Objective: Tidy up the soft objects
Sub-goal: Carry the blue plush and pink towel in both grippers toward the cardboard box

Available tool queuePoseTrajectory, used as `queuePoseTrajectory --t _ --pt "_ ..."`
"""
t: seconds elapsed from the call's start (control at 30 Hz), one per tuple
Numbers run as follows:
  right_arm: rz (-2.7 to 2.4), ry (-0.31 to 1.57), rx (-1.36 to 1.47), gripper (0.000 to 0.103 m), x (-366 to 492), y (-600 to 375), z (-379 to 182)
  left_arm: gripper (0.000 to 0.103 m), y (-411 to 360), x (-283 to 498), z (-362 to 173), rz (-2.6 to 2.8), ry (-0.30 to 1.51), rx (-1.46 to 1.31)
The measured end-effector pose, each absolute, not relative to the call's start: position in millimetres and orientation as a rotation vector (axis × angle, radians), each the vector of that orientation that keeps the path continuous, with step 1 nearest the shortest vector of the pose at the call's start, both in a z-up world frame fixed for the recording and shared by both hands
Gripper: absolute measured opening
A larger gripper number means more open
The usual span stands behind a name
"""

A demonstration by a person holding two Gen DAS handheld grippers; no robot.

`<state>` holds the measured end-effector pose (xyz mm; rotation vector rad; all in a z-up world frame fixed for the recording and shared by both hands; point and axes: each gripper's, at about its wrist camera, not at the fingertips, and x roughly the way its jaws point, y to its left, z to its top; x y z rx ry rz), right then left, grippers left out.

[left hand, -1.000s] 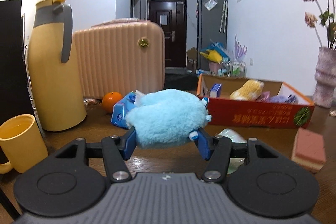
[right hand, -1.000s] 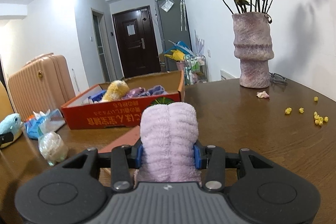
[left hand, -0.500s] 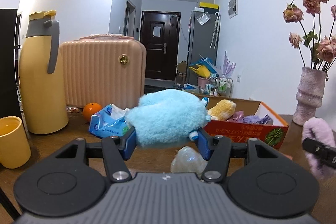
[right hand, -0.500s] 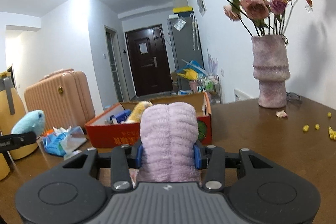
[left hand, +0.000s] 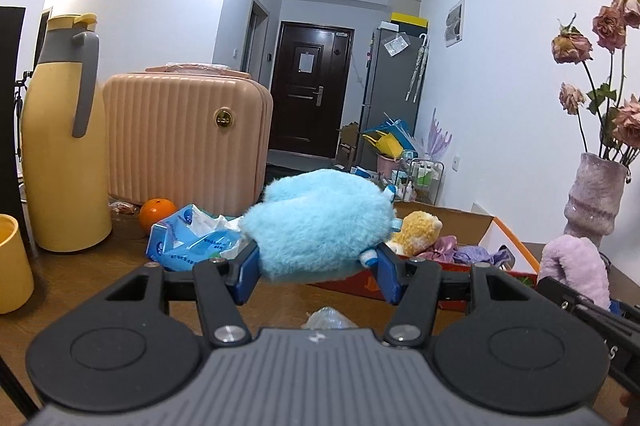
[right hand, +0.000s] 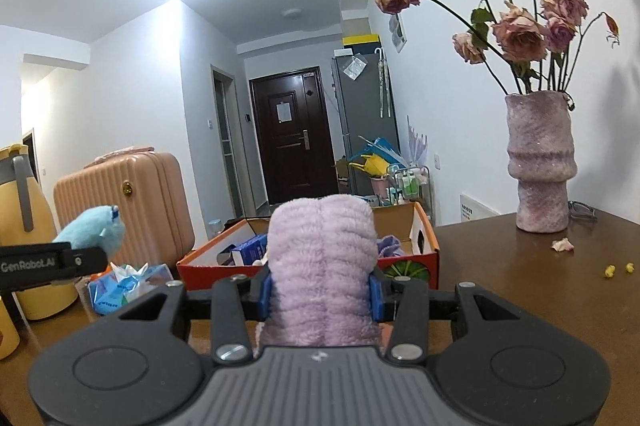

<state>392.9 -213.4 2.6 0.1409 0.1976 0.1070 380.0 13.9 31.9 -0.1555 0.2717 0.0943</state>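
Note:
My left gripper (left hand: pixel 318 276) is shut on a fluffy light-blue plush toy (left hand: pixel 320 224) and holds it above the table, just before the red cardboard box (left hand: pixel 516 258). The box holds a yellow plush (left hand: pixel 416 232) and purple soft items (left hand: pixel 476 254). My right gripper (right hand: pixel 320 292) is shut on a ribbed lilac plush (right hand: pixel 322 258), raised in front of the same box (right hand: pixel 200 268). The lilac plush also shows in the left wrist view (left hand: pixel 572 268), and the blue plush in the right wrist view (right hand: pixel 94 232).
A yellow thermos (left hand: pixel 60 162), a yellow mug (left hand: pixel 12 264), a pink suitcase (left hand: pixel 180 142), an orange (left hand: pixel 157 209) and a blue tissue pack (left hand: pixel 188 242) stand at the left. A crumpled clear bag (left hand: pixel 330 318) lies under the left gripper. A vase of dried roses (right hand: pixel 540 166) stands at right.
Both grippers have risen and moved toward the box with their plush toys. The right gripper now shows at the right edge of the left wrist view.

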Motion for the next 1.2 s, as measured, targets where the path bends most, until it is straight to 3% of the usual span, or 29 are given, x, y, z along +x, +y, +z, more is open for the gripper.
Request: queuePoseTrajectory --t 1.2 --pt "0.061 0.196 0.136 0.042 480 -215 -1 0.059 0 470 27 0.08 0.269 -0.139"
